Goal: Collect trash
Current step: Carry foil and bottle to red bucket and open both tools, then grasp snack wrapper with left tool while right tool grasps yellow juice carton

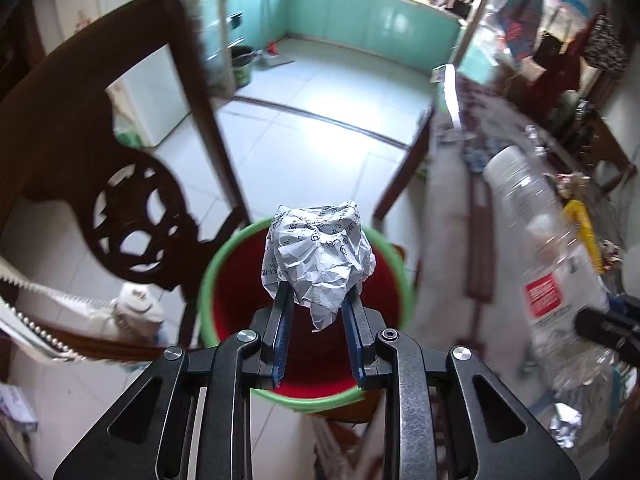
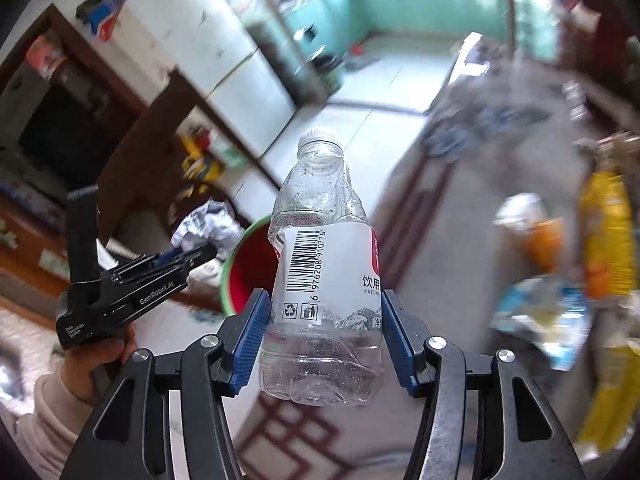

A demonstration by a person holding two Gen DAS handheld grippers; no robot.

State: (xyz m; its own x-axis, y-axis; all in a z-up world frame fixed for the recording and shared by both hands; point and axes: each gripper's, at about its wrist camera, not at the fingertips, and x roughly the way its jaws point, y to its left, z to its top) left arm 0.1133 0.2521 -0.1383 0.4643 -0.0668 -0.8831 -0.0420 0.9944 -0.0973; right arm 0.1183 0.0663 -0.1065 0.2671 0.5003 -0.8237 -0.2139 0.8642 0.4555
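- The left gripper point(image 1: 318, 300) clamps a crumpled paper ball point(image 1: 318, 256) above the red bucket point(image 1: 236, 308) with a green rim.
- The bucket's bottom is hidden.
- The right gripper point(image 2: 324, 312) pinches a clear, empty plastic bottle point(image 2: 320, 272) by its label.
- Only the right wrist view shows the hand point(image 2: 92, 364) carrying the left gripper.
- The table point(image 2: 460, 216) beyond is blurred.

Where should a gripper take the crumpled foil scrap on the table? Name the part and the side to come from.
Take the crumpled foil scrap across its bunched middle, coming straight down from above. It lies low on the table with no handle or firm edge, so pads closing on the wad's bulk look surest. Its exact shape is blurred.
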